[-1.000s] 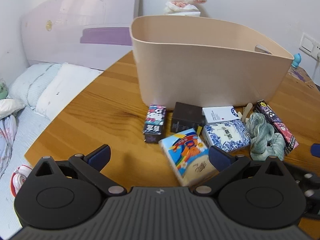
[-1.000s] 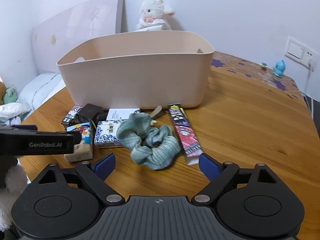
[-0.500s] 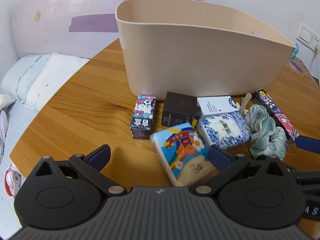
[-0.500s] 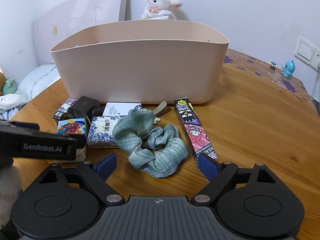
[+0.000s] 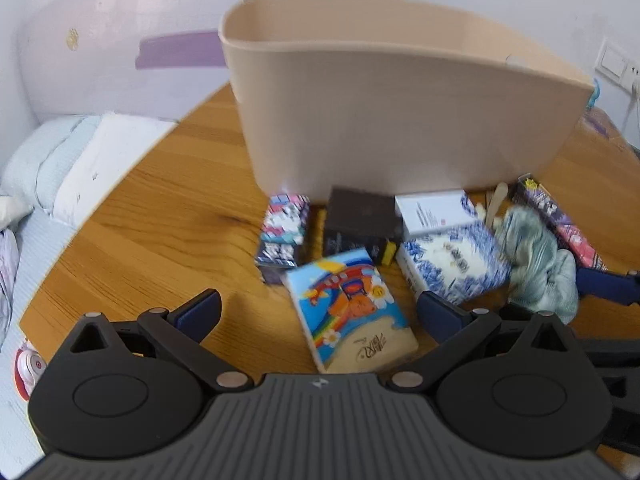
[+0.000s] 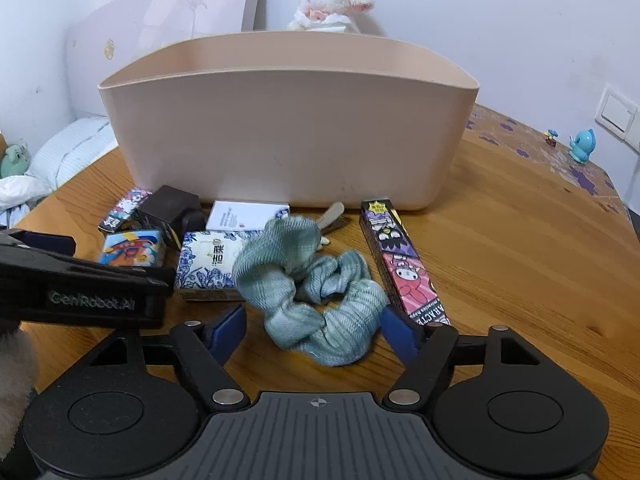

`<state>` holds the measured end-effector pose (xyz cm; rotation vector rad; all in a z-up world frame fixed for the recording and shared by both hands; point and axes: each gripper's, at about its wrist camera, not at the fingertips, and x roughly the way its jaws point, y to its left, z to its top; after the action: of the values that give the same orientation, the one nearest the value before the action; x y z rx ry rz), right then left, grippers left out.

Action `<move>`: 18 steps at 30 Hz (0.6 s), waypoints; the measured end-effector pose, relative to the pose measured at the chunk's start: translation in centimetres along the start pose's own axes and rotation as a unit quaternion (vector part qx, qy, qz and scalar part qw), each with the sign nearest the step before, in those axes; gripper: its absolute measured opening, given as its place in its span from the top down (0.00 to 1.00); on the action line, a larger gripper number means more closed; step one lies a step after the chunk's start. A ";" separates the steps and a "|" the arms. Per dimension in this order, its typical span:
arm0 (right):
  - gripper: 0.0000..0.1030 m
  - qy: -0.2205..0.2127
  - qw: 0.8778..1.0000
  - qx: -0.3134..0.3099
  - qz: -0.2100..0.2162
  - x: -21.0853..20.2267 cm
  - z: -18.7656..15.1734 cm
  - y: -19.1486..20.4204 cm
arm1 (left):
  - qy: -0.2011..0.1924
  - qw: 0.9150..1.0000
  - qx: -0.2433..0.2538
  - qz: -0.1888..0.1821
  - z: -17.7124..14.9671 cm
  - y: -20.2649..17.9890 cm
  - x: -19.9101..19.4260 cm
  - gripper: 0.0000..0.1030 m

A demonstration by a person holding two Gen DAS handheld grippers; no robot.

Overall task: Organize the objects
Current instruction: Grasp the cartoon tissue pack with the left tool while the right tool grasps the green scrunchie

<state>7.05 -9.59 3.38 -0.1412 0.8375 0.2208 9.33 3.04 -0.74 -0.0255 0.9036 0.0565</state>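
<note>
A beige bin (image 5: 400, 120) (image 6: 288, 128) stands on the wooden table (image 5: 160, 216), with small items laid along its front. In the left wrist view my left gripper (image 5: 318, 312) is open, and a colourful cartoon tissue pack (image 5: 352, 308) lies between its fingers. Behind it are a cartoon cat box (image 5: 284, 232), a black box (image 5: 362, 220), a white box (image 5: 434, 210) and a blue-patterned tissue pack (image 5: 452, 256). My right gripper (image 6: 314, 330) is open around a green scrunchie (image 6: 312, 284). A long cartoon box (image 6: 400, 264) lies to its right.
A plush lamb (image 6: 328, 4) sits behind the bin. A bed with pillows (image 5: 72, 160) lies left of the table edge. A wooden clip (image 6: 334, 218) peeks out behind the scrunchie. A blue figurine (image 6: 582, 146) stands at the far right near wall switches (image 6: 616, 116).
Both grippers have moved forward and down toward the items. The scrunchie now sits between the right fingers and the cartoon tissue pack between the left fingers. Both stay open.
</note>
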 end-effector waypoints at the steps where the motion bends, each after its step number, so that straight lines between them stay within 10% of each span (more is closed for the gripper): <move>1: 0.28 0.003 1.000 -0.001 0.000 0.1 -0.2 0.0 | 0.010 1.000 -0.004 -0.005 -0.1 0.1 0.3 0.00; 7: 0.58 -0.002 1.000 0.015 0.012 0.2 -0.4 -0.9 | -0.001 1.000 -0.006 -0.005 -0.6 0.8 0.0 0.00; 10: 0.78 -0.007 1.000 0.018 0.011 0.0 -0.5 -1.0 | -0.013 1.000 0.000 0.000 -0.8 1.0 -0.6 0.16; 18: 0.85 -0.020 0.999 0.040 0.020 -1.4 -1.0 -1.5 | -0.021 0.999 0.002 -0.025 -1.0 2.4 -1.6 0.54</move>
<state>5.85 -11.46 3.84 -0.0447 0.8090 0.2261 7.41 5.33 -0.06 -0.0429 0.8601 0.0084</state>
